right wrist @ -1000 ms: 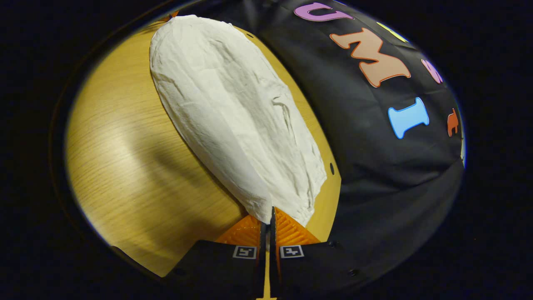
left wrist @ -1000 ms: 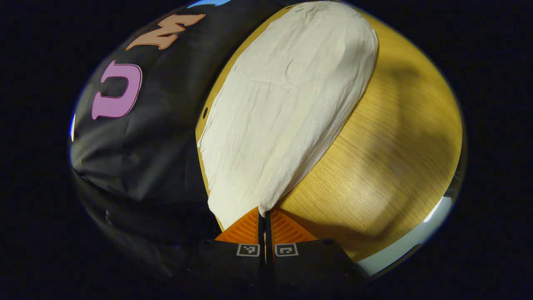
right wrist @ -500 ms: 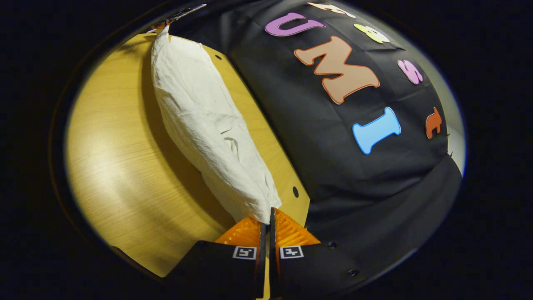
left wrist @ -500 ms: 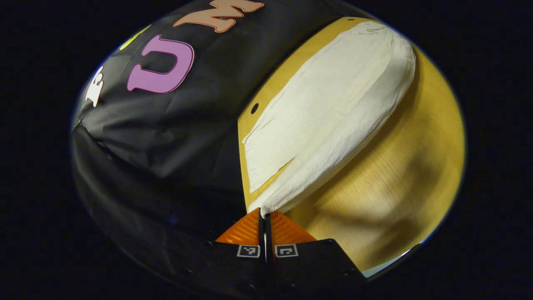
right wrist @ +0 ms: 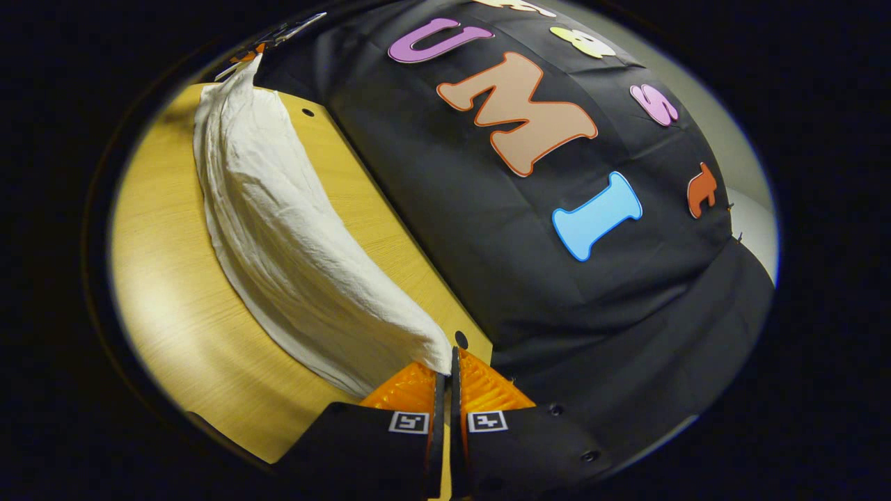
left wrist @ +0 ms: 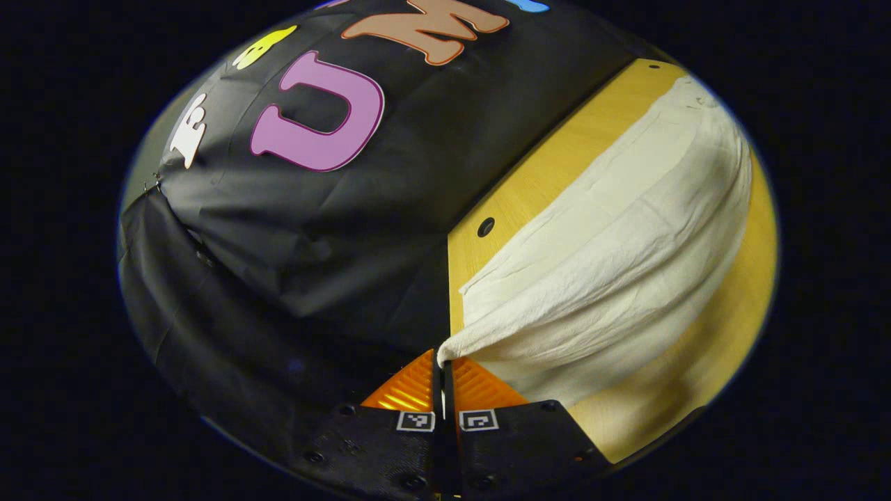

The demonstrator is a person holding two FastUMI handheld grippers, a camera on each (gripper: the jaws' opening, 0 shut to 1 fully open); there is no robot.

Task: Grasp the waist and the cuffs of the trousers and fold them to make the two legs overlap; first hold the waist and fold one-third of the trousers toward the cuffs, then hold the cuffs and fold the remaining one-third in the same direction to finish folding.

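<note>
Cream-white trousers [left wrist: 612, 271] stretch along a wooden table [left wrist: 550, 174] in the left gripper view, one long edge lifted off the wood. My left gripper [left wrist: 442, 358] is shut on a pinched corner of that edge. In the right gripper view the same trousers [right wrist: 278, 236] run away up the table [right wrist: 160, 299], and my right gripper [right wrist: 445, 362] is shut on the corner at the other end. The raised cloth hangs between the two grippers in a curved fold. The far end near the other gripper [right wrist: 243, 56] is too small to read.
The booth's black cloth wall [left wrist: 313, 229] stands right behind the table's far edge [right wrist: 390, 229]. Small dark holes [left wrist: 486, 226] mark the tabletop near that edge. Bare wood [right wrist: 153, 278] lies on the near side of the trousers.
Both grippers have lifted their held corners and carried them toward the black wall. The trousers, flat a second ago, now show as a raised fold with one edge off the table.
</note>
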